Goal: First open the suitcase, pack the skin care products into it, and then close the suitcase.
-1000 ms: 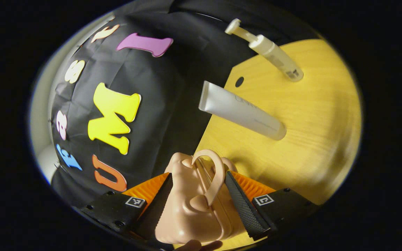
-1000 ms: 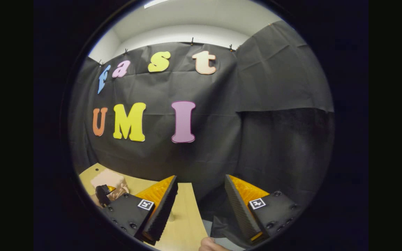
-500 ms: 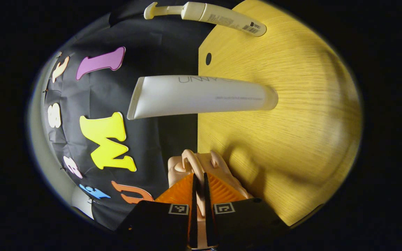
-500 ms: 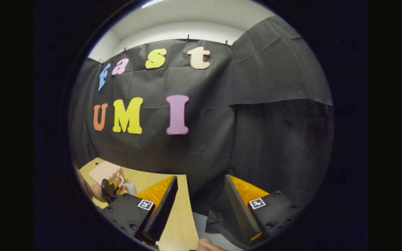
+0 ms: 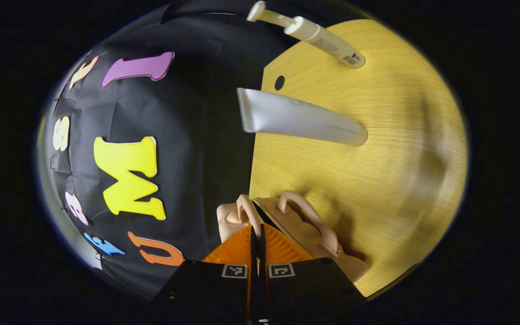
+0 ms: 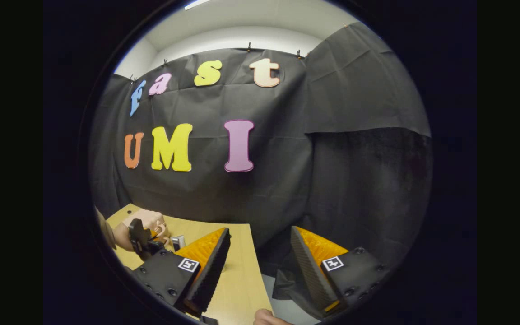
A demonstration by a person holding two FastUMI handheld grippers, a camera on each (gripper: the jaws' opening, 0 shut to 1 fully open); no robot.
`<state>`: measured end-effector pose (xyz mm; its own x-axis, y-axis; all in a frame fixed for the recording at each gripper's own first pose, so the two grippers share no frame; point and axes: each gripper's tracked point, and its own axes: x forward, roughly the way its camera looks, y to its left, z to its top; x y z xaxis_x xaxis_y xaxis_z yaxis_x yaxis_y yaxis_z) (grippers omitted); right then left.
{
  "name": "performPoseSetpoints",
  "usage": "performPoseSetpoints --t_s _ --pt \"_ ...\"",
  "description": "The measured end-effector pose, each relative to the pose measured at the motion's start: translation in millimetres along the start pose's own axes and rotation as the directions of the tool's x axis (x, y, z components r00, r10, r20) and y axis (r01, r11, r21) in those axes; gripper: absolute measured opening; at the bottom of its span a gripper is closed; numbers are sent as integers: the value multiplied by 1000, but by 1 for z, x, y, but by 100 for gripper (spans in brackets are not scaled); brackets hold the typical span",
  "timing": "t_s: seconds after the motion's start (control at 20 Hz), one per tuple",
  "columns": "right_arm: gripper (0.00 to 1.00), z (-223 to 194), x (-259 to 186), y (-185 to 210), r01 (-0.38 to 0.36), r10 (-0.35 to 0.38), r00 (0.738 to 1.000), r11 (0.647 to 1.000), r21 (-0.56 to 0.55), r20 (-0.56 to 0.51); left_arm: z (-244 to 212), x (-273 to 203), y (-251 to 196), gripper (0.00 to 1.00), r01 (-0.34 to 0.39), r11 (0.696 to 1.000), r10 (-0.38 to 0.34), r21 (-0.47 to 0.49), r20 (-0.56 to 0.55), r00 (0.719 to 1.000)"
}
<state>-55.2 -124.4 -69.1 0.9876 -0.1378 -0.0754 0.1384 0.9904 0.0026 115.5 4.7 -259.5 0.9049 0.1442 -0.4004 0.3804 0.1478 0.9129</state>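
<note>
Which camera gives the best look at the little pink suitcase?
The left gripper view. There the suitcase sits close, both handles plain, one pinched by the left gripper, the halves slightly parted. In the right gripper view the suitcase is small and far off at the table's corner, partly hidden by that gripper.

small peach suitcase [image 5: 296,225] slightly ajar on the table, white tube [image 5: 300,119] and pump bottle [image 5: 318,38] beyond.

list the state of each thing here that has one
suitcase: cracked open, its two halves parted at the handles
left gripper: shut on one suitcase handle
right gripper: open, holding nothing
tube: standing on its cap, on the table
pump bottle: upright on the table
</note>
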Motion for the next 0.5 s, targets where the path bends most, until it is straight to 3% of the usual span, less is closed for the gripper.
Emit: performPoseSetpoints --t_s 0.25,0.5 --pt "80 3 -1 50 13 -13 1000 1000 -6 3 -22 -22 60 3 -15 985 26 -172 64 998" --pt "80 6 7 101 32 -32 999 999 -8 -5 -68 -46 116 3 8 911 38 -412 103 994"
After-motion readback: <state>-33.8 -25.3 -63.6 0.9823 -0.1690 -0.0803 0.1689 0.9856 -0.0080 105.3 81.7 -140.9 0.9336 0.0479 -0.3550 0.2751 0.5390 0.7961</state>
